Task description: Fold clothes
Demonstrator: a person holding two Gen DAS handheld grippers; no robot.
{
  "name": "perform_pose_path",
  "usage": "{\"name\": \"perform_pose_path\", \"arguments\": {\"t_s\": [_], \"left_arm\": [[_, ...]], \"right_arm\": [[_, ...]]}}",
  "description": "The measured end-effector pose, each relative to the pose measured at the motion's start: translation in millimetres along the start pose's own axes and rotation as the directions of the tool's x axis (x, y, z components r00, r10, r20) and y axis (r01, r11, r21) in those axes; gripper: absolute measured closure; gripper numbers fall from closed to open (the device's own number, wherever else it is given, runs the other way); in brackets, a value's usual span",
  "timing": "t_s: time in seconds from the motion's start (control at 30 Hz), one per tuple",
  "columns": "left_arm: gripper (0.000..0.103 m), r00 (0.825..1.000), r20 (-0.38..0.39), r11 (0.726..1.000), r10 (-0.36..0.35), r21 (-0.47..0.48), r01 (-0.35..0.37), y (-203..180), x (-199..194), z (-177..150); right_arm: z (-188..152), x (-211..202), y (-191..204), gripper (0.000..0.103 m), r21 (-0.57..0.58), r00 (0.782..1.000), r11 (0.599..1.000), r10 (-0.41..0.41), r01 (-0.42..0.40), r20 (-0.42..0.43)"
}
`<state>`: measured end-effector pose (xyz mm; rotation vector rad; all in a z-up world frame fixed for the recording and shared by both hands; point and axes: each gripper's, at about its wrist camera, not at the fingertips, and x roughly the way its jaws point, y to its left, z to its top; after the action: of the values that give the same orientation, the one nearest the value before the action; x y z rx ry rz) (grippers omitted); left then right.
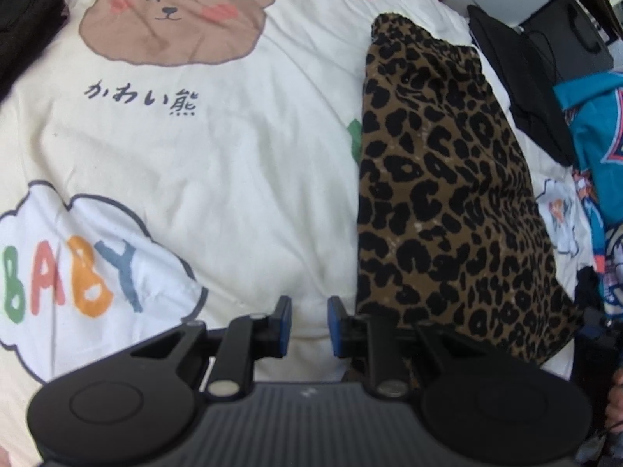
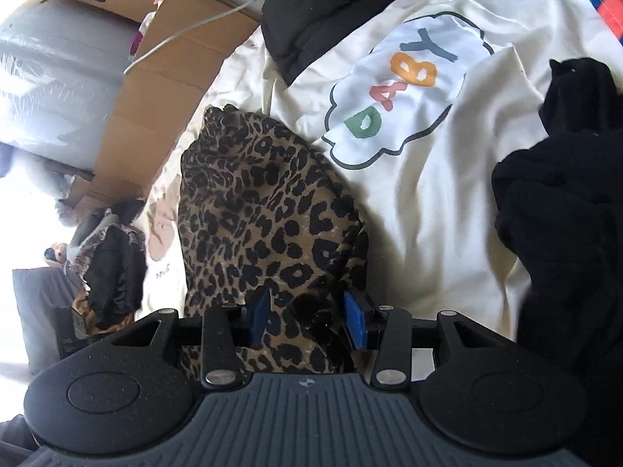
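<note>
- Leopard-print garment (image 1: 440,194) lay as a long narrow band on the bed cover (image 1: 218,155), right of centre in the left wrist view.
- Left tongs (image 1: 309,325) stood spread and empty, just beside the garment's near edge.
- Right tongs (image 2: 307,321) stood spread astride bunched near-end fabric; I could not tell whether they gripped it.
- Judged the cloth light, soft and limp; I would grip a doubled edge or corner.
- Black clothing (image 2: 564,214) sat at right of the right wrist view.

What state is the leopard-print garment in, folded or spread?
Folded: the leopard-print garment lies as a narrow, doubled strip on the cream duvet, not spread out.
</note>
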<state>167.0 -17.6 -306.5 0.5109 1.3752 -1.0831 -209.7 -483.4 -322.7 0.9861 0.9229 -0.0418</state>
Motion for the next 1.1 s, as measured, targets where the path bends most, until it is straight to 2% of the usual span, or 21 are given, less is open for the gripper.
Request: {"name": "perform_pose_path", "arguments": {"t_s": [0.3, 0.4, 0.5, 0.53, 0.57, 0.6, 0.63, 0.7, 0.93, 1.1], "left_arm": [[0.083, 0.999, -0.029, 1.0, 0.021, 0.02, -0.021, -2, -16, -8], [0.083, 0.999, -0.041, 1.0, 0.002, -0.008, -0.002, 5, -26, -12], [0.083, 0.999, -0.043, 0.999, -0.004, -0.049, 0.002, 18, -35, -16], [0.083, 0.999, -0.044, 0.998, -0.005, -0.061, 0.003, 22, -37, -17], [0.083, 0.999, -0.045, 0.997, -0.007, -0.071, 0.004, 26, -39, -19], [0.083, 0.999, -0.048, 0.997, 0.0, -0.078, -0.003, 29, -39, -22], [0.083, 0.998, -0.053, 0.997, 0.018, -0.078, -0.022, 31, -39, -24], [0.083, 0.997, -0.061, 0.995, 0.041, -0.087, -0.046, 36, -38, -29], [0.082, 0.995, -0.058, 0.971, -0.077, -0.231, 0.061, 59, -40, -53], [0.082, 0.987, -0.045, 0.943, -0.154, -0.304, 0.134, 66, -32, -64]], "right_arm": [[2, 16, -19, 0.059, -0.003, 0.999, 0.999, -0.032, 0.032, -0.016], [4, 20, -31, 0.058, 0.011, 0.998, 0.998, -0.062, 0.063, -0.018], [5, 24, -42, 0.06, 0.041, 0.999, 0.999, -0.033, 0.035, -0.033], [4, 26, -45, 0.064, 0.056, 0.999, 0.998, -0.013, 0.016, -0.049], [4, 29, -46, 0.081, 0.069, 0.997, 0.998, 0.011, -0.006, -0.075], [4, 32, -47, 0.09, 0.081, 0.994, 0.996, 0.035, -0.027, -0.101], [4, 34, -45, 0.094, 0.083, 0.992, 0.996, 0.039, -0.029, -0.117], [4, 33, -40, 0.095, 0.066, 0.992, 0.998, 0.02, -0.012, -0.126], [13, 27, -20, 0.095, 0.037, 0.989, 0.997, -0.055, 0.061, -0.134], [14, 17, -10, 0.096, 0.015, 0.988, 0.99, -0.139, 0.141, -0.065]]}}
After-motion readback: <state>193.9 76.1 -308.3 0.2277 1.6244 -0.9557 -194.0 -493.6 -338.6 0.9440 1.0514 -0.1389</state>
